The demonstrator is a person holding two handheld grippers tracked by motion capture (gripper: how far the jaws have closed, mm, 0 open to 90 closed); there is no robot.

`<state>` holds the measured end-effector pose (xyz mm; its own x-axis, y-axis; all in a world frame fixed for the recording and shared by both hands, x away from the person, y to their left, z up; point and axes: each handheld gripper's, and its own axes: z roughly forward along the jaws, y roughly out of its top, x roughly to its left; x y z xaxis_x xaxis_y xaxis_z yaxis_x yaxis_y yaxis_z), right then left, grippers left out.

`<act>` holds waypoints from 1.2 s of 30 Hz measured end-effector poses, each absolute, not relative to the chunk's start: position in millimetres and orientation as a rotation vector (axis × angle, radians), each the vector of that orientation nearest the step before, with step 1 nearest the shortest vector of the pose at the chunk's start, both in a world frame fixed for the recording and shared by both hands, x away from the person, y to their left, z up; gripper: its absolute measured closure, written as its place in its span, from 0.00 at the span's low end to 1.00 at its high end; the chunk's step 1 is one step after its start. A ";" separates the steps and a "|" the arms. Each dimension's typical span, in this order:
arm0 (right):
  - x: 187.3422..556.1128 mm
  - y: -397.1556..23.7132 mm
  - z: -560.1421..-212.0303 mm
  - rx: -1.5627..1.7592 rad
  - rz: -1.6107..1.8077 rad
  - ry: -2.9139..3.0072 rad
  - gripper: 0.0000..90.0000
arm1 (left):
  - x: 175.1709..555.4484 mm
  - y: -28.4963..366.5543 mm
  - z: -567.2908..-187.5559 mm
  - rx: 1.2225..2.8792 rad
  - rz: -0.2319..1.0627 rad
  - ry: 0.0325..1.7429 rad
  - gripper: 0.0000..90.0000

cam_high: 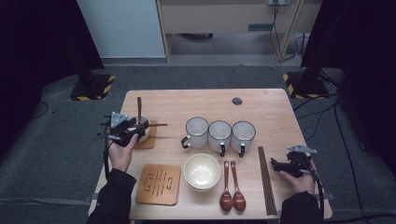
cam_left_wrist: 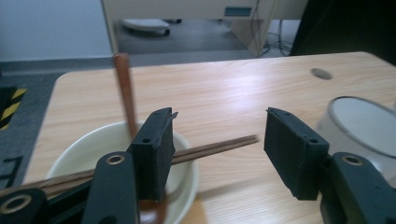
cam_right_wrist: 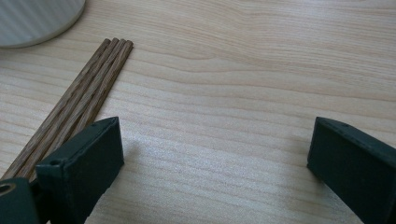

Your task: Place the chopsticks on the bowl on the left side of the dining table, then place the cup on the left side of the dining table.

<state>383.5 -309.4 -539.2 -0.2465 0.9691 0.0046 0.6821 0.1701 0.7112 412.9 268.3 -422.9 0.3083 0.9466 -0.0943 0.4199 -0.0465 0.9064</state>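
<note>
Spoons (cam_high: 232, 186), a stacked bowl (cam_high: 201, 171) and a coaster (cam_high: 159, 184) lie nearest on the counter (cam_high: 261, 105). Right gripper (cam_high: 286, 164) rests at the near right, jaws wide and empty, beside spare chopsticks (cam_high: 266, 179). Three mugs (cam_high: 220, 135) stand mid-counter. Left gripper (cam_high: 133, 132) hovers over the far-left bowl (cam_high: 145, 126), jaws part open, gripping nothing; a chopstick pair (cam_left_wrist: 215, 147) lies across the rim, a spoon (cam_left_wrist: 125, 88) inside. Risk: one jaw sits close against the chopsticks and could roll them off.
</note>
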 end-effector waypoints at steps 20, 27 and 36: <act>383.5 -309.2 -539.3 1.560 0.840 1.997 0.04 | 411.2 210.8 -413.7 1.641 0.614 1.130 0.43; 383.5 -309.2 -539.3 1.560 0.840 1.997 0.04 | 418.3 198.5 -415.8 1.644 0.597 1.128 0.43; 383.7 -309.4 -539.3 1.558 0.841 2.001 0.03 | 431.9 181.5 -425.1 1.679 0.573 1.126 0.43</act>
<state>383.7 -309.4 -539.3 -0.2484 0.9686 0.0078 0.6833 0.1695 0.7102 431.9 181.5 -425.1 0.4553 0.8801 -0.1344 0.4098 -0.0732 0.9092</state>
